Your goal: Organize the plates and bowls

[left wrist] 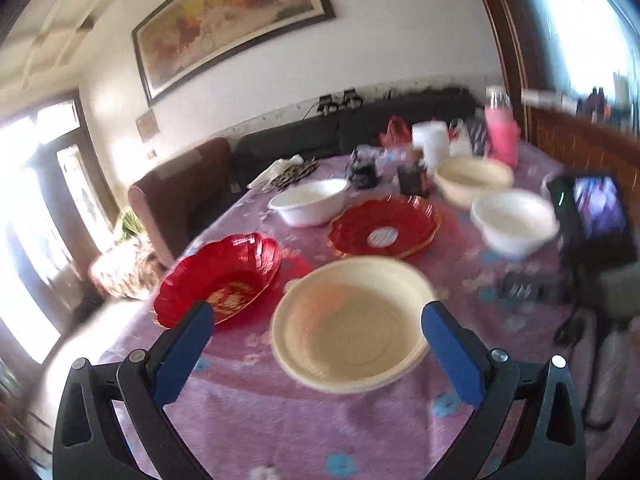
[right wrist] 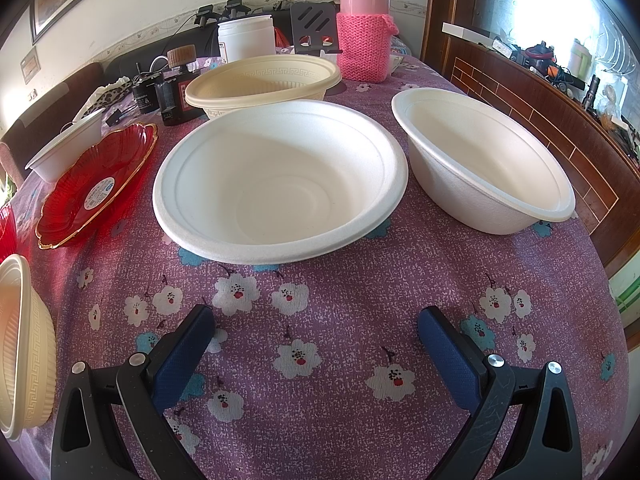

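Observation:
In the left wrist view, my left gripper point(left wrist: 318, 322) is open over the near side of a cream bowl point(left wrist: 352, 324) on the purple floral tablecloth point(left wrist: 248, 412). Nothing is held. One red plate point(left wrist: 220, 280) lies to its left, a second red plate point(left wrist: 386, 226) behind it. Farther back sit a white bowl point(left wrist: 308, 202), another cream bowl point(left wrist: 472, 180) and a white bowl point(left wrist: 516, 220). My right gripper point(right wrist: 316, 322) is open and empty above the cloth, short of a large white bowl point(right wrist: 280, 184). A second white bowl point(right wrist: 484, 160) stands to its right, the cream bowl point(right wrist: 264, 80) behind.
A pink knit-covered flask point(right wrist: 364, 32), a white jar point(right wrist: 246, 38), a dark bottle point(right wrist: 176, 88) and small clutter crowd the table's far side. A wooden counter point(right wrist: 560, 128) runs along the right. The left wrist view is motion-blurred; a dark device with a lit screen point(left wrist: 596, 216) is at its right.

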{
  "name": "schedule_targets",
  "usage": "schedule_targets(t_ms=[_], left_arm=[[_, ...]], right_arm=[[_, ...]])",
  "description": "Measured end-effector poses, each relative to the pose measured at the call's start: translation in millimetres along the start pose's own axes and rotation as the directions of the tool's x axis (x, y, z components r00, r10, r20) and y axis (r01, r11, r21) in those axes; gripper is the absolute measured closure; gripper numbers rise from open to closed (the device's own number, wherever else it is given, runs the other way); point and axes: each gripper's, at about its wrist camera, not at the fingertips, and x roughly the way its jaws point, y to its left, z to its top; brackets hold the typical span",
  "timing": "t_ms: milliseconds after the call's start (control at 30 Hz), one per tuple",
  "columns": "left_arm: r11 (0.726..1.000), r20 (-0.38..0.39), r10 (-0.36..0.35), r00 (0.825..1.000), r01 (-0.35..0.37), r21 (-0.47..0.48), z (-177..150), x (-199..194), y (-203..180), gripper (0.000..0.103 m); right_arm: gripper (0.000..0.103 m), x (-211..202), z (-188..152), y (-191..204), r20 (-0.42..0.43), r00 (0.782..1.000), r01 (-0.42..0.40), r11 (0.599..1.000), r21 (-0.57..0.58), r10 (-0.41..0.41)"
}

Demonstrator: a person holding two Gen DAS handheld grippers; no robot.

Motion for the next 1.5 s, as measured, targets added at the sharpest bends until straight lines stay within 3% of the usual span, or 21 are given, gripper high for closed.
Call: schedule_targets(t_ms=[100, 233, 300, 400, 467, 800, 1100, 1267, 1500], left_arm=[[0.99, 0.023, -0.072, 0.997, 0.075, -0.123, 2, -3, 20, 0.0], [0.965, 0.051, -0.154, 0.987, 0.161, -0.207, 6, -5, 34, 0.0], [0.943, 0.01, -0.228, 0.974, 0.223, -0.245, 9, 4, 46, 0.0], [0.938, -0.081, -0.253, 0.964, 0.224, -0.266, 10, 21, 59, 0.0], [0.937, -0.155, -0.28, 0.947, 0.234, -0.259, 9, 39, 68, 0.0], [0.926, -0.156, -0.3, 0.941, 0.248, -0.284, 2, 40, 96, 0.0], [0.927, -0.133, -0.288, 0.948, 0.241, -0.289, -1, 37, 123, 0.0], [0.923, -0.15, -0.311, 0.938, 0.261, -0.284, -9, 37, 129, 0.0], [0.917, -0.162, -0.313, 0.936, 0.254, -0.309, -20, 42, 143, 0.0]], right_arm=[[0.001, 0, 0, 0, 0.0, 1.0, 0.0, 1.0, 0.0, 0.0], [0.001, 0, 0, 0, 0.0, 1.0, 0.0, 1.0, 0.0, 0.0], [0.001, 0, 0, 0, 0.0, 1.0, 0.0, 1.0, 0.0, 0.0], [0.001, 0, 0, 0, 0.0, 1.0, 0.0, 1.0, 0.0, 0.0], [0.001, 0, 0, 0, 0.0, 1.0, 0.0, 1.0, 0.0, 0.0], [0.001, 0, 0, 0, 0.0, 1.0, 0.0, 1.0, 0.0, 0.0], [0.001, -2, 0, -1, -0.003, 1.0, -0.003, 1.0, -0.002, 0.003], [0.001, -3, -2, -2, -0.077, 0.996, -0.04, 0.999, -0.032, 0.037], [0.001, -15, -17, -5, -0.074, 0.994, -0.083, 0.992, -0.092, 0.076]])
